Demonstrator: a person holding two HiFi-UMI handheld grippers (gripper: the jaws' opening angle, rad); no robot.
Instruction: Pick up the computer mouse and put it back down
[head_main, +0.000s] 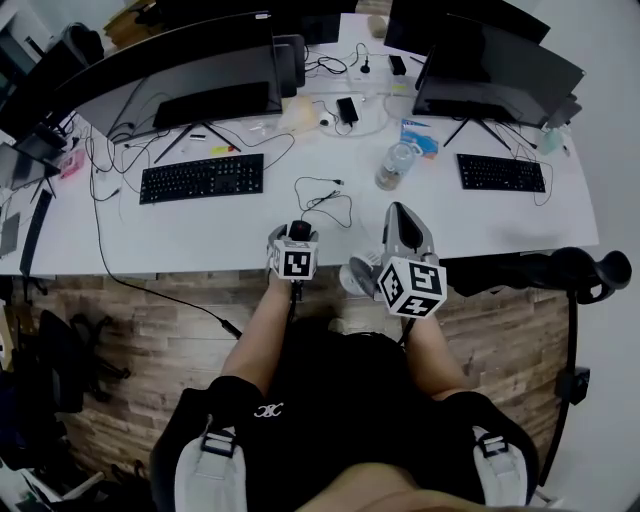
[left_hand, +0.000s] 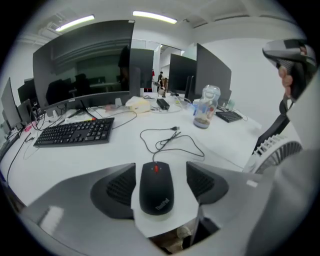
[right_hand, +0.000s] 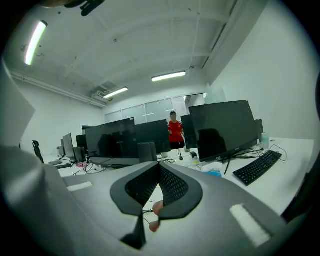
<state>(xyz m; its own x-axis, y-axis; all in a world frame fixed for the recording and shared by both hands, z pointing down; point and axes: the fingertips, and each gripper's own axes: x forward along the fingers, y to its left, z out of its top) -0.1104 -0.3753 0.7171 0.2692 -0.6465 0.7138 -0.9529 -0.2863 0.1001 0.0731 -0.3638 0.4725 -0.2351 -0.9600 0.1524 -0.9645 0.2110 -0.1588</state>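
A black computer mouse (left_hand: 156, 189) with a red scroll wheel lies on the white desk (left_hand: 115, 150), close to its near edge. My left gripper (left_hand: 160, 171) straddles the mouse with its jaws open; there is a gap between each pad and the mouse's sides. In the head view, this mouse (head_main: 299, 230) shows at the tip of the left gripper (head_main: 295, 245). Its cable (left_hand: 170, 141) coils ahead, the plug loose on the desk. My right gripper (head_main: 399, 211) hovers to the right above the desk edge, shut with nothing in it; the right gripper view shows its pads (right_hand: 150, 182) meeting.
A black keyboard (head_main: 202, 178) and a wide monitor (head_main: 180, 70) stand at the left, and a clear jar (head_main: 395, 165) is beyond the cable. A second keyboard (head_main: 500, 172) and monitor (head_main: 495, 65) are at the right. A black chair arm (head_main: 560, 270) sits by the desk's right corner.
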